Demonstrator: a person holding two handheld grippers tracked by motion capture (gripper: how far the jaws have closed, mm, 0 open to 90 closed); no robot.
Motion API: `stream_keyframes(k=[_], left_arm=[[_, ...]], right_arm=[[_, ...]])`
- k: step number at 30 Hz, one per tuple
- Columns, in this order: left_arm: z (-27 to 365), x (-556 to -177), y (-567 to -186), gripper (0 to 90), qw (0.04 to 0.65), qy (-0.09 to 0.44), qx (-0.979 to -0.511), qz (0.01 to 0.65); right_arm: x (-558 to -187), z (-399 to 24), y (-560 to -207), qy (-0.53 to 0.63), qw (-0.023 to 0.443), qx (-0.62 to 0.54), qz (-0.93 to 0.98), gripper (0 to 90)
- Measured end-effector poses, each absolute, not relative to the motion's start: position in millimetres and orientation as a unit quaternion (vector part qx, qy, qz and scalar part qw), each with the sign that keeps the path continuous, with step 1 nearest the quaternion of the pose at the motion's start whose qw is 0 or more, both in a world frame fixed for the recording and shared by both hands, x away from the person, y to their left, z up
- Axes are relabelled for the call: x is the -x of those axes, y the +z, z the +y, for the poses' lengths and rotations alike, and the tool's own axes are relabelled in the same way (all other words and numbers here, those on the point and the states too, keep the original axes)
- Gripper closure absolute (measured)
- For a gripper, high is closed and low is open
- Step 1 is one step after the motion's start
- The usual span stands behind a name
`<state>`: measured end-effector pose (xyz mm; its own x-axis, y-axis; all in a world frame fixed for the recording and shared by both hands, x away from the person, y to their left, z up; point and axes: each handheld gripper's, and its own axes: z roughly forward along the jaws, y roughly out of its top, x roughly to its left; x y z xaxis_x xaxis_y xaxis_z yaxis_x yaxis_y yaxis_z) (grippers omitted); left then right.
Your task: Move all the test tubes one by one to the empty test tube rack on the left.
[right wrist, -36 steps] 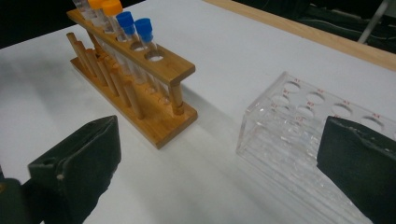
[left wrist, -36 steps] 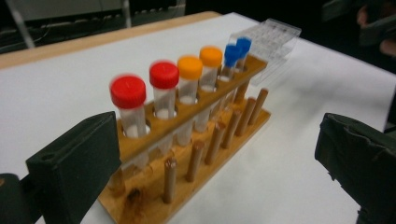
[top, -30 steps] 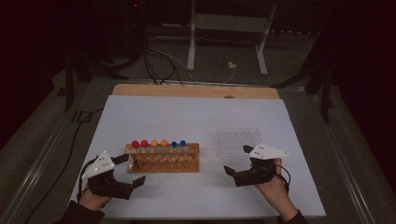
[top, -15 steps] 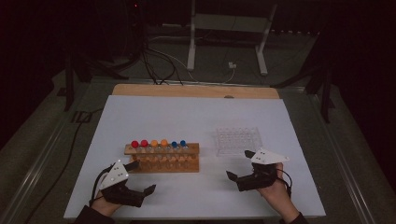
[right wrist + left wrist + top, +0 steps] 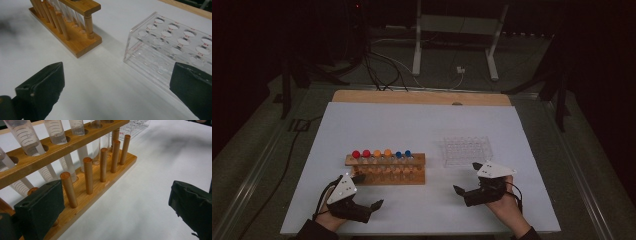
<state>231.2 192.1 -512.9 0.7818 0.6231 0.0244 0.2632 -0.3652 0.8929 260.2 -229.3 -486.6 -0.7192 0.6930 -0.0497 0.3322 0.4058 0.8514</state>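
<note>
The left gripper (image 5: 368, 198) is hovering low over the white table (image 5: 422, 125) with its jaws standing wide apart and gripping nothing. Just ahead of it and slightly to its left, the wooden test tube rack (image 5: 384, 168) is standing upright; in the left gripper view one jaw is sitting right beside the rack's front row of pegs (image 5: 104, 162), with the capped test tubes (image 5: 382, 155) slotted through the top bar beyond them. The right gripper (image 5: 465, 188) is likewise resting near the table edge, jaws spread and empty. Ahead of it the clear plastic rack (image 5: 466, 150) is lying with its holes seemingly vacant, and the wooden rack's end is sitting to its left.

The work appears to be at the approach stage: no tube is being lifted yet. The next move is probably asking a gripper to rise above the wooden rack, line its jaws around one tube's cap or upper body, and close gently before pulling straight up.
</note>
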Motion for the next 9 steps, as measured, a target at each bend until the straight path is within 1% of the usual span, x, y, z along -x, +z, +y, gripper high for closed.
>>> stream_keyframes(k=[9], left_arm=[[192.1, -230.4, -512.0, 0.9, 0.494, 0.177, -0.807, 0.271]], right_arm=[[-260.2, -230.5, -485.3, 0.447, 0.200, -0.318, 0.812, 0.0]])
